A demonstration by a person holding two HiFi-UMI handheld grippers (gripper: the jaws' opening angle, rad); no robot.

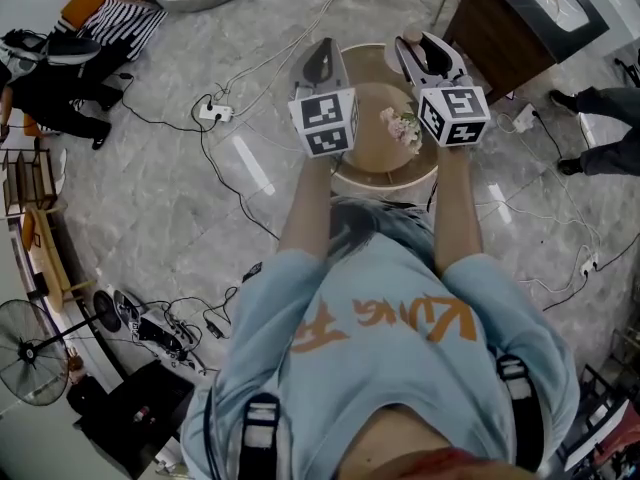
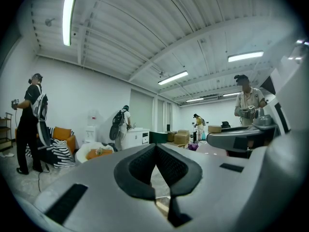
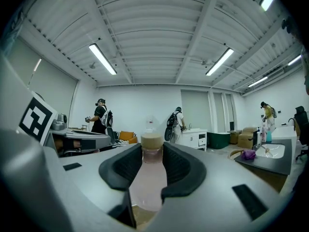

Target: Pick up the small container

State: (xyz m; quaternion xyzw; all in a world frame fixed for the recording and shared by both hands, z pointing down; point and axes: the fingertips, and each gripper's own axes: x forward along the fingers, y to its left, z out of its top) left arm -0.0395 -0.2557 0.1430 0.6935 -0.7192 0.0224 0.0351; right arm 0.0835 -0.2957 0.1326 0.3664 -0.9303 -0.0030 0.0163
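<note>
The small container [image 3: 148, 178] is a pale pink bottle with a tan cap [image 3: 151, 141]. It stands upright between the dark pads of my right gripper [image 3: 152, 151], which press on both its sides. In the head view the right gripper [image 1: 428, 56] hovers over the right of a small round wooden table [image 1: 360, 163], and the bottle is hidden there. My left gripper [image 1: 322, 56] is beside it over the table's left part. Its jaws [image 2: 155, 151] are shut with nothing between them. A small bunch of pale flowers [image 1: 402, 128] lies on the table between the two grippers.
A dark wooden desk [image 1: 500, 28] stands close at the upper right, with a person's legs [image 1: 600, 118] beyond it. A power strip [image 1: 215, 111] and cables trail over the marble floor to the left. A fan [image 1: 35, 353] stands at lower left. Other people work across the room.
</note>
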